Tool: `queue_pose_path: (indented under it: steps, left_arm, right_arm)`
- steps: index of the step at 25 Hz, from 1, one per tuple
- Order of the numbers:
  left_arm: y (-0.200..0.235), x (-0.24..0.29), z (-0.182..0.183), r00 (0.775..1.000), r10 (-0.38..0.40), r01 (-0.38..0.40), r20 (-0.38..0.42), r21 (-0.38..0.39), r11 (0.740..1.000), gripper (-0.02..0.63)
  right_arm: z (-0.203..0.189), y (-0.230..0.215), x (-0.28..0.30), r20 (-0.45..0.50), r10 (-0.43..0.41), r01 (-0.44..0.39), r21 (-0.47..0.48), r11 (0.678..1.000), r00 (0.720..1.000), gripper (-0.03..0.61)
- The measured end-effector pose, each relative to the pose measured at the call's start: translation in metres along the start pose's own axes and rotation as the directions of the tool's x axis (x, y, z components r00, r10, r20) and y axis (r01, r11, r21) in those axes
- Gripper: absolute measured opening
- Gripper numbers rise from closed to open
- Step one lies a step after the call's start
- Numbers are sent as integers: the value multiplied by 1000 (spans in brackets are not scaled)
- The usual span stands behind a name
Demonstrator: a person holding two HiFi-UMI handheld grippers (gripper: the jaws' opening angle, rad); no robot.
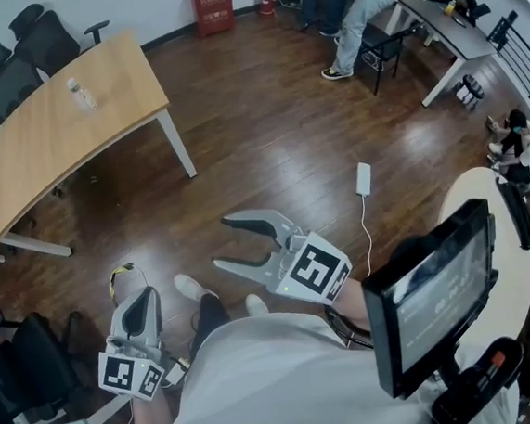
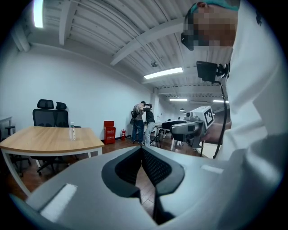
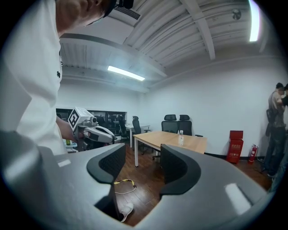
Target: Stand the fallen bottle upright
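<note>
Left tongs (image 1: 144, 297): shut. The left gripper view shows the tips pressed together with nothing between them. I hold them low beside my left leg, pointing forward.

Right tongs (image 1: 223, 242): wide open and empty. In the right gripper view only the wooden floor (image 3: 145, 173) shows through the gap, with a yellow cable (image 3: 123, 183) and my white shoe (image 3: 125, 210) below the left jaw.

Bottle (image 1: 79, 94): clear plastic, on the wooden worktop (image 1: 45, 153), well ahead of both tongs and off to their left, touching neither. Its posture is hard to judge from the steep head view. Both gripper views show it side-on, standing upright with the cap on top.

Black chairs (image 1: 21, 48) stand beyond the worktop, past the bottle.

Head view only:
- a white adapter (image 1: 363, 178) with its cord on the floor, ahead and right of the right tongs
- a dark screen (image 1: 436, 297) close on the right tongs' right side

Left gripper view only:
- two people (image 2: 143, 122) standing far ahead, beside a red box (image 2: 109, 131)
- the right tongs from the side, off to the right, jaws apart

Right gripper view only:
- the left tongs from the side, off to the left, marker cube up
- more desks and chairs behind them

Ceiling beams and strip lights appear only in the two gripper views.
</note>
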State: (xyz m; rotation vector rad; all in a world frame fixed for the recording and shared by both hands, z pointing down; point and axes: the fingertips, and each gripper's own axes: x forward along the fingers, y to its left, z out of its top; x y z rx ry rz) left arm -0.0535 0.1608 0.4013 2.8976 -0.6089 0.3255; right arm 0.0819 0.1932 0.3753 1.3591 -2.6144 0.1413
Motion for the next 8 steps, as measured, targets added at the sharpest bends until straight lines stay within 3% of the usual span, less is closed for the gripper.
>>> queue_pose_path:
  steps: [8]
  left_arm:
    - [2,1,0,1000,-4,4,-7,5,1000,0]
  right_arm:
    - [0,-5,1,-1,-9,9,4,1000,1000,239]
